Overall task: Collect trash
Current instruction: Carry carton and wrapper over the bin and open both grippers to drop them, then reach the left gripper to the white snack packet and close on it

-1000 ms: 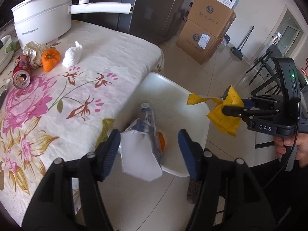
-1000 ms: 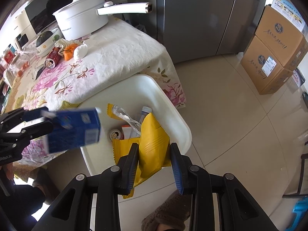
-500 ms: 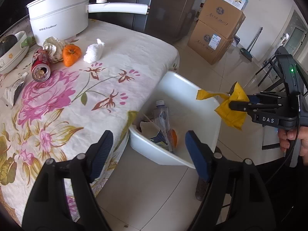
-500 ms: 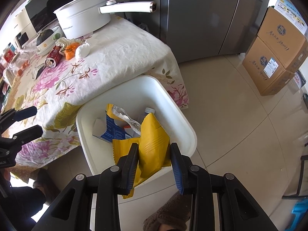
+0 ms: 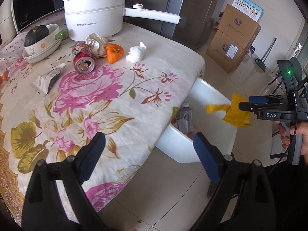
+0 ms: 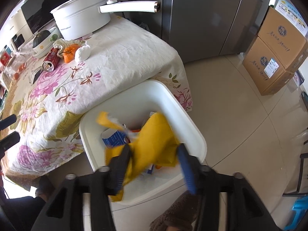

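A white bin (image 6: 188, 123) stands on the floor at the table's corner; it also shows in the left wrist view (image 5: 179, 146). It holds a blue carton (image 6: 113, 139) and a plastic bottle (image 5: 185, 117). My right gripper (image 6: 154, 154) is open above the bin, and a yellow wrapper (image 6: 154, 140) hangs blurred between its spread fingers; the wrapper also shows in the left wrist view (image 5: 235, 111). My left gripper (image 5: 148, 154) is open and empty over the table's edge. On the table lie a red can (image 5: 83, 60), an orange peel (image 5: 114, 53), a white tissue (image 5: 136, 53) and a small packet (image 5: 49, 79).
A white pot (image 5: 94, 23) with a long handle and a bowl with a squash (image 5: 41, 42) stand at the table's back. Cardboard boxes (image 6: 277, 53) are stacked by the wall. A grey fridge (image 6: 207, 15) stands behind the table.
My right gripper has opened and the yellow wrapper is slipping down over the bin. My left gripper, having dropped the blue carton into the bin, has swung back over the table.
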Motion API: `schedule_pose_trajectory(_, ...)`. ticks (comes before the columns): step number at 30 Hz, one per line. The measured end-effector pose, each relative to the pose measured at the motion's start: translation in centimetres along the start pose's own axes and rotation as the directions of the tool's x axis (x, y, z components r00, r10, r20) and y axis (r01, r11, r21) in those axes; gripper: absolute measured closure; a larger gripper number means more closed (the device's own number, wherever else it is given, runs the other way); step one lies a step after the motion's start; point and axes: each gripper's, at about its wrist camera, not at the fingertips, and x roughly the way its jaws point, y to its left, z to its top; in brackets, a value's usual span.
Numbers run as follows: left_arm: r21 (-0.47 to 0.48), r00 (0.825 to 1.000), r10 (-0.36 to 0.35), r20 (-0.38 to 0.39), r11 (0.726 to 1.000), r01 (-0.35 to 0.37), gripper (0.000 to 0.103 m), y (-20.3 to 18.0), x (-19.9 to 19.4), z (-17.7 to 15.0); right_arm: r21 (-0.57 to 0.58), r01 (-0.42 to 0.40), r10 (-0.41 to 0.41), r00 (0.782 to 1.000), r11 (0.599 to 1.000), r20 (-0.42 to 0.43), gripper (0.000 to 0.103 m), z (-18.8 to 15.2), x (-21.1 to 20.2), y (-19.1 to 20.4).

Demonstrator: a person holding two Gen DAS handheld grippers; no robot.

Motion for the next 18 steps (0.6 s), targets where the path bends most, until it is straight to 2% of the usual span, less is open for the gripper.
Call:
schedule_pose_trajectory(4,-0.007,0.999,0.040,0.022,0.999,-0.040,0.001,1.4,-0.9,-0.3,0.003,-0.012,0.012,1.000,1.000,0.016,0.028,0.6,-0.5,1.0)
schedule_pose_trajectory(18,-0.111,0.992,0.112,0.053,0.988,-0.106,0.001,6.2,-3.4,-1.1,-0.040,-0.068,0.072,0.993,0.997,0.090,0.022,2.7,-2.6,6.1)
